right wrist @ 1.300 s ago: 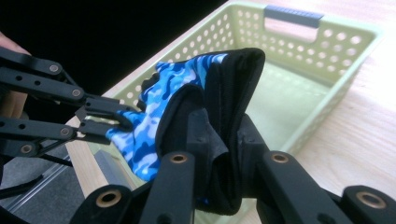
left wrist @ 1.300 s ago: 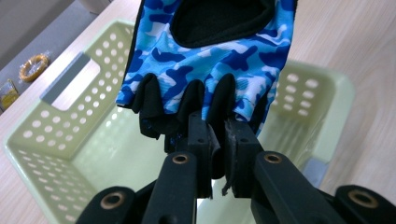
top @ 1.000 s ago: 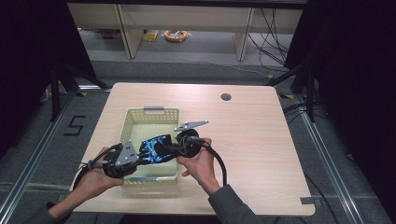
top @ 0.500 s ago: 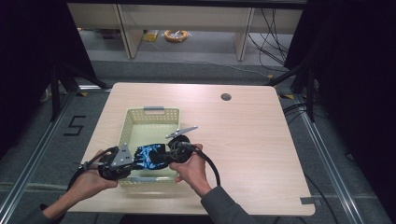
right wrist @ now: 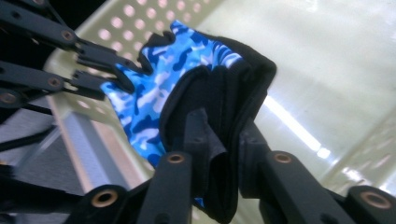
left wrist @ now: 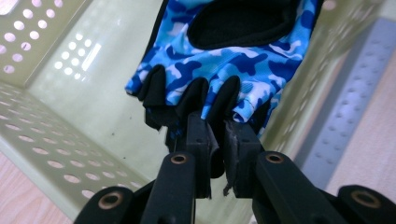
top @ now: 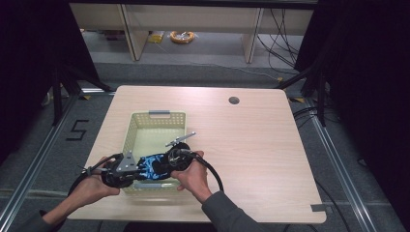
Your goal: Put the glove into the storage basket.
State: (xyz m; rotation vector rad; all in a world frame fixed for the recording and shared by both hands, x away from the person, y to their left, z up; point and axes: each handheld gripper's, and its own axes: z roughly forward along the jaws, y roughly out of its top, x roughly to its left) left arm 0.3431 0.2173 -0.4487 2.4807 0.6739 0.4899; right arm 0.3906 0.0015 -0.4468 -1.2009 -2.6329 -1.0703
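A blue camouflage fingerless glove [top: 153, 164] with a black cuff hangs stretched between my two grippers, low over the near end of the pale green basket [top: 159, 114]. My left gripper [left wrist: 219, 140] is shut on the glove's [left wrist: 233, 60] finger ends. My right gripper [right wrist: 224, 140] has the folded black cuff of the glove [right wrist: 173, 84] between its jaws. Those jaws have just been opening, but the fabric still fills the gap and touches both pads. In the high view the left gripper [top: 141, 166] comes in from the left and the right gripper [top: 167, 162] from the right.
The basket stands on the left half of a light wooden table [top: 251, 145], its grey handle [top: 159, 114] at the far end. A round cable hole [top: 234, 100] lies at the table's back. Dark floor and metal rails surround the table.
Both hands have sunk and drawn toward the near end of the basket, carrying the glove lower into it. The glove stays stretched between the two grippers.
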